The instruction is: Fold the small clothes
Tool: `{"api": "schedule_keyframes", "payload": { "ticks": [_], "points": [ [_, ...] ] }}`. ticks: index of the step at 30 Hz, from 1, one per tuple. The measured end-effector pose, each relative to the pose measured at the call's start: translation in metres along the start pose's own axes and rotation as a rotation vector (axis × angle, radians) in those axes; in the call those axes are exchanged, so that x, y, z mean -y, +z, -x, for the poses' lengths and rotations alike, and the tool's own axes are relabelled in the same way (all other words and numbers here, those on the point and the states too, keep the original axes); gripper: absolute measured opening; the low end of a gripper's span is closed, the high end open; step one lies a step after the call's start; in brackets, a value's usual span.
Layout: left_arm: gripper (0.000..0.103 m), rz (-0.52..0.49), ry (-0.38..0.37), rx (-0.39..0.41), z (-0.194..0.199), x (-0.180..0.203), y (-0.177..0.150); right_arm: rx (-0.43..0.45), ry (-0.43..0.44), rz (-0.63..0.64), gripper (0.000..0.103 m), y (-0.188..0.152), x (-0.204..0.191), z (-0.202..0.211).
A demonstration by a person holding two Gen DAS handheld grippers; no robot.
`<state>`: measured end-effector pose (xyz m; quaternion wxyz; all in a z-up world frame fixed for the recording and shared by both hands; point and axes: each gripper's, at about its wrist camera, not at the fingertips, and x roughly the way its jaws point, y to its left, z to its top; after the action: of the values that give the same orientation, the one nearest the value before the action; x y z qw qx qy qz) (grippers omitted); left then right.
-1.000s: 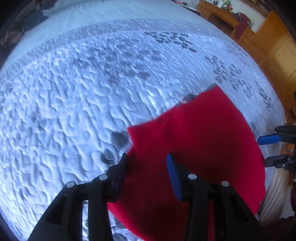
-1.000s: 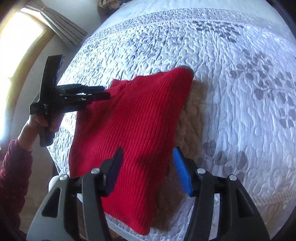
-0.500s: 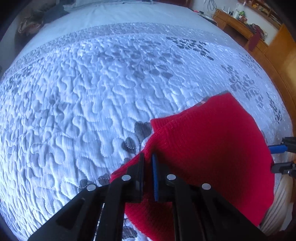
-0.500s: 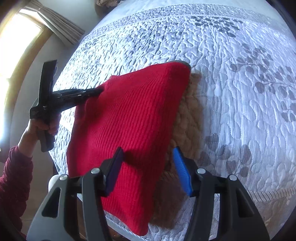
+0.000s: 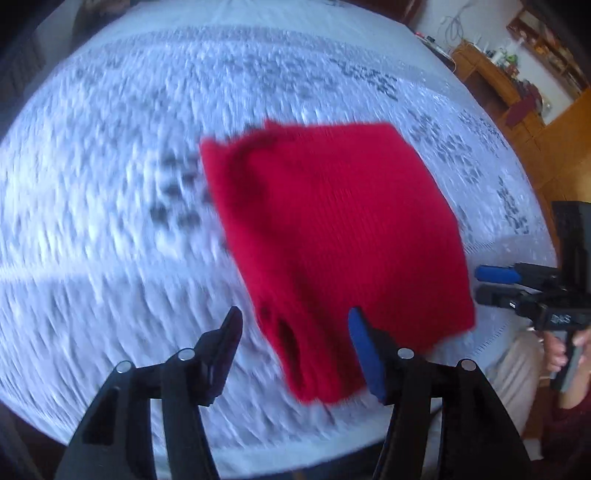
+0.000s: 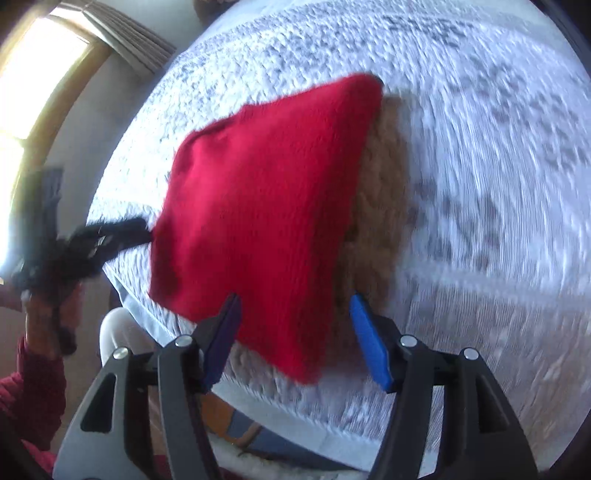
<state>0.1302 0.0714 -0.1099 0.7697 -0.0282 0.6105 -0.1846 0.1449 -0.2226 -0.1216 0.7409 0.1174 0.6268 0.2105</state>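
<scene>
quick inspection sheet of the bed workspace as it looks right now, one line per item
surface: white quilted bedspread with a grey leaf print, blurred.
job's things: folded red knit garment lying flat on a tan fuzzy garment near the bed edge.
clutter: nothing seen on the bed.
grippers: left hand-held gripper and right hand-held gripper both opening, pads off the cloth.
cables: wires on the wall above the wooden dresser.
surroundings: curtained window.
</scene>
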Motion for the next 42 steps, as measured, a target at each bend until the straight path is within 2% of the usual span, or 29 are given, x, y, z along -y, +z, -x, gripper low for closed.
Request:
{"api": "schedule_keyframes", "payload": {
  "ticks": [3, 5, 6, 7, 11, 13, 16, 18, 21, 23, 24, 25, 26, 28, 30, 31, 34, 37, 40, 42],
  "points": [
    [0.059, 0.076, -0.059, -0.016, -0.005, 0.002, -0.024, -0.018, 0.002, -0.051, 0.061, -0.013, 0.006, -0.006],
    [0.049, 0.095, -0.058, -0.013, -0.01, 0.006, -0.032, -0.015, -0.012, -0.055, 0.061, -0.019, 0.005, -0.007],
    [0.026, 0.093, -0.057, -0.027, -0.017, 0.009, -0.034, -0.013, -0.021, -0.053, 0.061, -0.021, 0.003, -0.007],
    [0.01, 0.094, -0.046, -0.045, -0.023, 0.01, -0.035, -0.01, -0.025, -0.051, 0.061, -0.022, 0.0, -0.007],
    [0.007, 0.122, -0.026, -0.01, -0.019, 0.005, -0.037, -0.006, -0.037, -0.037, 0.061, -0.027, -0.01, -0.009],
    [0.006, 0.085, 0.038, 0.016, -0.01, 0.003, -0.039, -0.001, -0.039, -0.024, 0.062, -0.029, -0.012, -0.007],
    [0.006, 0.115, 0.044, -0.037, -0.026, -0.013, -0.044, -0.008, -0.038, -0.024, 0.062, -0.031, -0.012, -0.01],
    [0.006, 0.106, 0.058, -0.037, -0.033, -0.015, -0.045, -0.017, -0.04, -0.029, 0.062, -0.03, -0.011, -0.014],
    [0.01, 0.072, 0.023, -0.018, -0.025, -0.002, -0.042, -0.028, -0.014, -0.052, 0.062, -0.03, -0.011, -0.02],
    [0.026, 0.085, -0.013, -0.01, -0.019, 0.0, -0.041, -0.043, 0.026, -0.071, 0.062, -0.028, -0.008, -0.024],
    [0.041, 0.1, -0.029, -0.002, -0.017, -0.001, -0.041, -0.048, 0.037, -0.076, 0.062, -0.027, -0.007, -0.026],
    [0.047, 0.114, -0.032, 0.004, -0.017, -0.002, -0.041, -0.063, 0.058, -0.084, 0.062, -0.025, -0.005, -0.031],
    [0.047, 0.126, -0.031, 0.003, -0.018, -0.004, -0.041, -0.075, 0.069, -0.097, 0.063, -0.023, -0.003, -0.035],
    [0.047, 0.158, -0.036, -0.008, -0.021, -0.012, -0.041, -0.1, 0.093, -0.114, 0.056, -0.022, -0.001, -0.046],
    [0.048, 0.186, -0.047, -0.017, -0.025, -0.016, -0.039, -0.117, 0.11, -0.117, 0.023, -0.021, -0.001, -0.054],
    [0.048, 0.197, -0.052, -0.017, -0.028, -0.018, -0.038, -0.12, 0.121, -0.11, 0.02, -0.021, -0.001, -0.055],
    [0.049, 0.207, -0.048, -0.009, -0.031, -0.02, -0.034, -0.093, 0.099, -0.063, 0.015, -0.023, -0.003, -0.041],
    [0.052, 0.196, -0.025, -0.024, -0.041, -0.021, -0.032, -0.079, 0.03, 0.011, 0.014, -0.03, -0.007, -0.027],
    [0.053, 0.153, 0.002, -0.026, -0.045, -0.014, -0.03, -0.119, 0.001, 0.004, 0.014, -0.036, -0.002, -0.043],
    [0.053, 0.153, -0.003, -0.029, -0.042, -0.014, -0.03, -0.116, -0.009, 0.018, 0.014, -0.035, -0.006, -0.05]
  ]
}}
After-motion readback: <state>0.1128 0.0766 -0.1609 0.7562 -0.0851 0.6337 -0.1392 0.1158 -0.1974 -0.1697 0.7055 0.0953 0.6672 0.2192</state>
